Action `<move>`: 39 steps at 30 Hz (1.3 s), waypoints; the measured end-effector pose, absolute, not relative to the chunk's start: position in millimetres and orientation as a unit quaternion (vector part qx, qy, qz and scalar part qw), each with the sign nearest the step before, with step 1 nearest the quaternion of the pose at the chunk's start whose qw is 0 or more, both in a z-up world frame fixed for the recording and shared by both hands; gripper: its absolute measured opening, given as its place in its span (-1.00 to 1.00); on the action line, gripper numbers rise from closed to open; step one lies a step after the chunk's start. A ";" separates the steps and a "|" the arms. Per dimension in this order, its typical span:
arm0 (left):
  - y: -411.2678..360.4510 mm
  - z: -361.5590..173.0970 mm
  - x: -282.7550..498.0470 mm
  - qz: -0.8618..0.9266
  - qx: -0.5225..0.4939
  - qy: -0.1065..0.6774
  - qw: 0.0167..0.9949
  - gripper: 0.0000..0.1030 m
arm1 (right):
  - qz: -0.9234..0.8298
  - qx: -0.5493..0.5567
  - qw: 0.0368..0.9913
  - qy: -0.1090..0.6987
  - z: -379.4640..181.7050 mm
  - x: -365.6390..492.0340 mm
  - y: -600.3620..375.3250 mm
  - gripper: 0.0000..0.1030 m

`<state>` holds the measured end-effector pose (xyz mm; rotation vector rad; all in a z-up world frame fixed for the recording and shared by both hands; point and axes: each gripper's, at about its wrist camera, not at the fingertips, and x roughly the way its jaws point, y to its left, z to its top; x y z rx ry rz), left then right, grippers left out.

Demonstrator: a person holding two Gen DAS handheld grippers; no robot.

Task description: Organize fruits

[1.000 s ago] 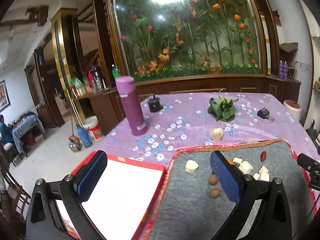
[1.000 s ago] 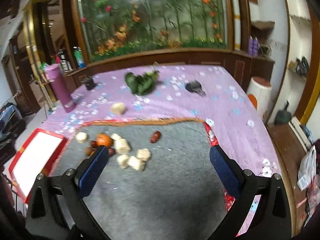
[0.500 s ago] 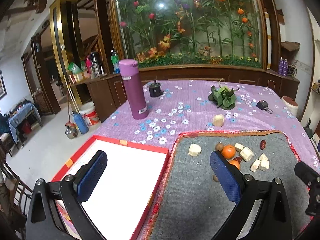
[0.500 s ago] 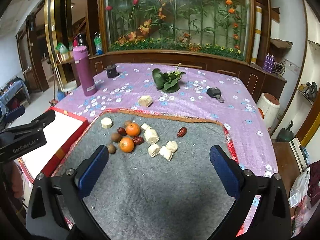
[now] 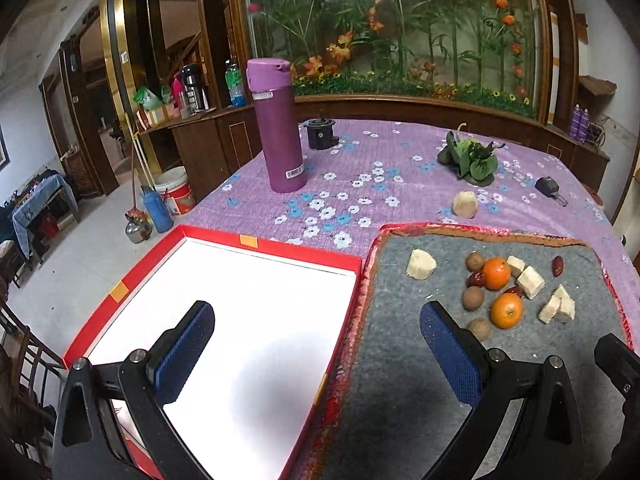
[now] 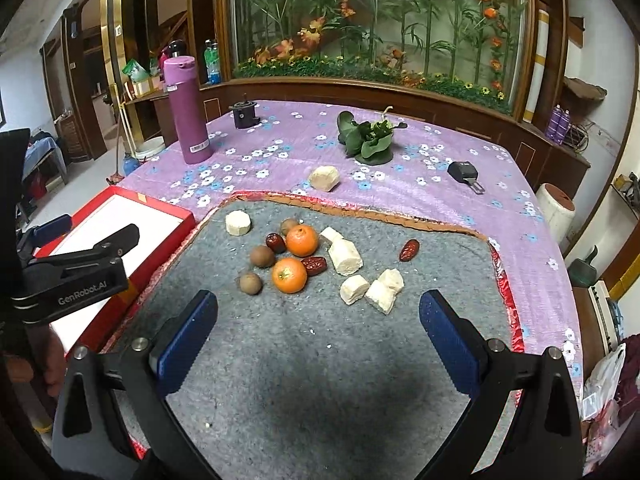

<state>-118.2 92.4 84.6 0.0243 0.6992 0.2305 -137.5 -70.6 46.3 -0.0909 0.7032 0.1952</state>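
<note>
Hovering wide open and empty, right gripper (image 6: 318,332) sits above the grey felt mat (image 6: 340,380), near the fruit pile. Left gripper (image 5: 316,346), also spread wide with nothing held, straddles the edge between mat and red tray (image 5: 276,247). Tray's white floor is bare, so sorting looks unstarted. On the mat: two oranges (image 6: 289,275), red dates (image 6: 409,250), brown longans (image 6: 251,283), white chunks (image 6: 346,257). One pale chunk (image 6: 324,178) lies off the mat on the purple tablecloth (image 6: 420,200).
</note>
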 end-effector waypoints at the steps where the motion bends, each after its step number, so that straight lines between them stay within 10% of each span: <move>1: 93.1 84.1 -120.2 0.112 0.009 0.341 0.933 0.99 | 0.093 -0.044 0.934 0.343 44.8 -136.3 -70.7 0.96; 39: 51.9 112.6 -147.1 0.069 0.043 0.265 0.961 0.99 | 0.044 0.019 0.925 0.376 11.2 -109.2 -119.0 0.96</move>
